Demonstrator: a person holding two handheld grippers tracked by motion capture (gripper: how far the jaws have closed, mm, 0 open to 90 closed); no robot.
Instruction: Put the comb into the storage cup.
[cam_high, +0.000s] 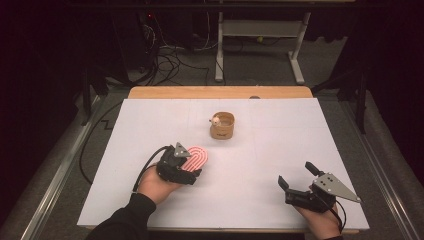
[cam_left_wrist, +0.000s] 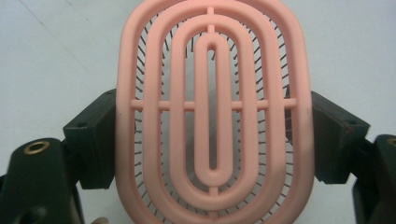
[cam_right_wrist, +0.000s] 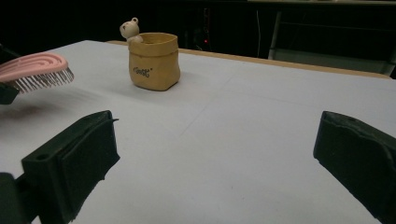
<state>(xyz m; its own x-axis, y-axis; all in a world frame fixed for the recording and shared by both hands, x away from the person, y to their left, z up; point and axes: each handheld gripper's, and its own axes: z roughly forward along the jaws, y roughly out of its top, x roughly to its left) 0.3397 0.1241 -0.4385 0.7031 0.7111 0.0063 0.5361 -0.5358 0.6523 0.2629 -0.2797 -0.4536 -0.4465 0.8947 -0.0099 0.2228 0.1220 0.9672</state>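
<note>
Holding the brush clear of the table, left gripper has its jaws wide, pads clamped on both long edges, bristles down, probably for carrying to the pot farther back. Right gripper sits low near the table, jaws wide apart, empty, likely waiting

I log: hairbrush pink w/ concentric oval ribs, dark bristles; pouch tan, dark lettering; table white; jaws black.

Pink brush aloft — tan bear pot beyond
</note>
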